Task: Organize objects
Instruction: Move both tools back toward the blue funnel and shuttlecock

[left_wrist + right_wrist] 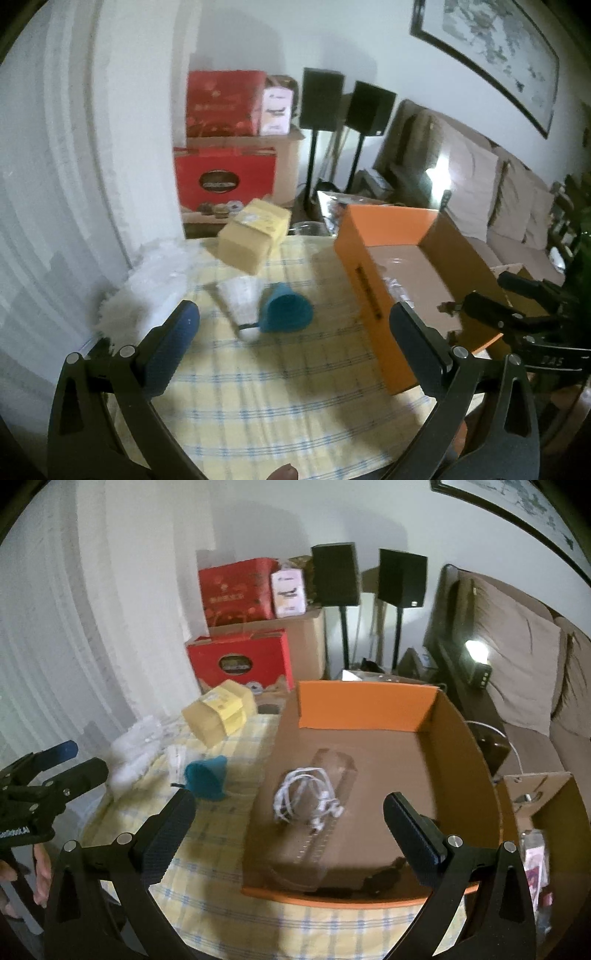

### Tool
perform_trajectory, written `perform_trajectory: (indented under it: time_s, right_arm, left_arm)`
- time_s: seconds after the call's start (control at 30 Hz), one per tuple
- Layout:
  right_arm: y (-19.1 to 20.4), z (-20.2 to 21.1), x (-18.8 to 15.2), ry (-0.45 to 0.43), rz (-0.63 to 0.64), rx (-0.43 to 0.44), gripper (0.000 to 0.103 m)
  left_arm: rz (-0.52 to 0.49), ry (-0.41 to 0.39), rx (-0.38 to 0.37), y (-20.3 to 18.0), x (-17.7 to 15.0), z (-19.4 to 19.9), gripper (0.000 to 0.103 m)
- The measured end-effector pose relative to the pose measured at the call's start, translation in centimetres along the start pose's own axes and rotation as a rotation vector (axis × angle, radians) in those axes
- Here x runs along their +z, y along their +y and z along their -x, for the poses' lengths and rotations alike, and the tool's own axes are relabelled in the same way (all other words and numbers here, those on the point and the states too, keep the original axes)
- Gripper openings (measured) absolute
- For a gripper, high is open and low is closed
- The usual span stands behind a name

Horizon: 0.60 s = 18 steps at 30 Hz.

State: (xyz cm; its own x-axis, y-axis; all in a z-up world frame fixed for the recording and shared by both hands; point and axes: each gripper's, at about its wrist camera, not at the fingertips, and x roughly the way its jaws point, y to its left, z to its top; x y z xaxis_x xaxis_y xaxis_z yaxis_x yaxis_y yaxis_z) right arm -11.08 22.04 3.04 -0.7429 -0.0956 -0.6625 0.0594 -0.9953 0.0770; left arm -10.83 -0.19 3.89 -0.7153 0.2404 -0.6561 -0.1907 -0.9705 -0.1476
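Note:
An orange box [373,291] [364,705] lies open on the checked tablecloth [280,387] [207,853]. Inside it are a coiled white cable [308,799], a clear ruler [321,834] and a dark object [384,878] near the front wall. Left of the box a teal cup [286,308] [207,779] lies on its side beside a white shuttlecock [242,297] [176,760]. My left gripper [295,319] is open above the cloth, short of the cup. My right gripper [290,808] is open above the box, empty. Each gripper shows in the other's view [517,299] [66,764].
A tan cardboard box [255,232] [219,710] stands at the table's far edge. Crumpled clear plastic [155,284] [136,749] lies at the left. Red gift boxes [225,177], speakers on stands [321,98] and a sofa [498,195] stand beyond. A hand [40,871] holds the left gripper.

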Motion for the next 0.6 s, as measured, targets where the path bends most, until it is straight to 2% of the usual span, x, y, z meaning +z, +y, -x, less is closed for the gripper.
perform_trajectory:
  time_s: [0.23,0.6]
  right_arm:
    - [2.2,-1.4,-0.1,0.009,0.023,0.031,0.102]
    - [4.5,-3.8,0.7,0.027,0.014,0.111,0.102]
  left_arm:
    - [0.048,0.014,0.051,3.9,-1.0,-0.3,0.103]
    - [0.094,0.034,0.095,7.5,-1.9,-1.3,0.103]
